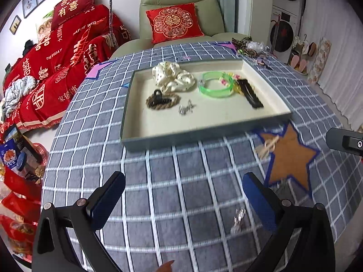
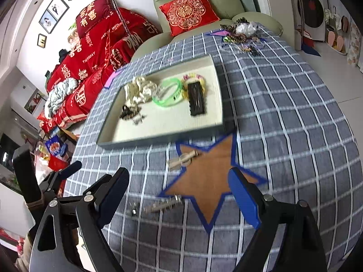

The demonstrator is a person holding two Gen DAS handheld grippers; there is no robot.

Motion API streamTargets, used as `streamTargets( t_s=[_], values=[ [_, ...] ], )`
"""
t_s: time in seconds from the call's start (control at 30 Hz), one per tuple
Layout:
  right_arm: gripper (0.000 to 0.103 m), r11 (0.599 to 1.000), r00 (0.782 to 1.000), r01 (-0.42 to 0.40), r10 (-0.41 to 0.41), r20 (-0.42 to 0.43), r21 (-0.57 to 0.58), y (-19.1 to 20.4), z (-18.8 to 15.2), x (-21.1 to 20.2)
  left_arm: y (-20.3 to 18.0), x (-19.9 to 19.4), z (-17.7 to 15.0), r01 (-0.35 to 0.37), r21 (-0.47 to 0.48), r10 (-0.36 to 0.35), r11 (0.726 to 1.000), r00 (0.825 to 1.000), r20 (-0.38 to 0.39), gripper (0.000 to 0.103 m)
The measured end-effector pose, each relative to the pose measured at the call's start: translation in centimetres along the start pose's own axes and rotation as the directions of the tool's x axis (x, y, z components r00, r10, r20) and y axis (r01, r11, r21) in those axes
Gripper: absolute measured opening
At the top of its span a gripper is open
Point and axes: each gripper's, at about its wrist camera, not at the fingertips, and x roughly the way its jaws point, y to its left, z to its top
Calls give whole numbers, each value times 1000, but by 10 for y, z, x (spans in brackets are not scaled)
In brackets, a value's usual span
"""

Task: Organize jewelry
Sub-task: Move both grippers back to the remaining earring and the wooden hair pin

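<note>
A cream tray (image 1: 265,83) (image 2: 217,86) on the checked table holds a cream scrunchie (image 1: 172,77), a green bangle (image 1: 215,87) (image 2: 168,95), a black clip (image 1: 250,94) (image 2: 197,100), a rope ring (image 1: 162,100) and small silver earrings (image 1: 186,108). A wooden clip (image 1: 267,147) (image 2: 182,159) lies at the edge of the brown star patch (image 2: 208,181). Silver pieces (image 2: 163,205) lie near the star; they show blurred in the left wrist view (image 1: 239,218). My left gripper (image 1: 183,198) is open and empty above the cloth. My right gripper (image 2: 179,193) is open and empty above the silver pieces.
A pile of loose jewelry and hair ties (image 1: 249,47) (image 2: 242,35) lies at the table's far corner. A green armchair with a red cushion (image 1: 175,22) stands behind the table. A red-covered sofa (image 1: 56,68) is to the left.
</note>
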Motion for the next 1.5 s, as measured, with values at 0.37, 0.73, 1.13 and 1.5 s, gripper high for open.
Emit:
streamTargets(
  t_s=[0.37, 0.73, 1.13, 1.5],
  values=[
    [91, 999, 999, 29, -28, -37, 18, -8, -37, -5, -4, -8, -38, 34, -8, -34, 999, 999, -41, 103],
    [91, 997, 996, 64, -61, -69, 43, -21, -71, -6, -13, -11, -58, 53, 8, -52, 999, 997, -63, 103],
    [91, 995, 995, 75, -71, -70, 58, -28, -84, -12, -32, 6, -62, 83, 109, -73, 991, 993, -92, 97],
    [91, 995, 993, 95, -91, -77, 42, -27, -74, -6, -51, 12, -50, 166, 151, -151, 974, 983, -107, 66]
  ],
)
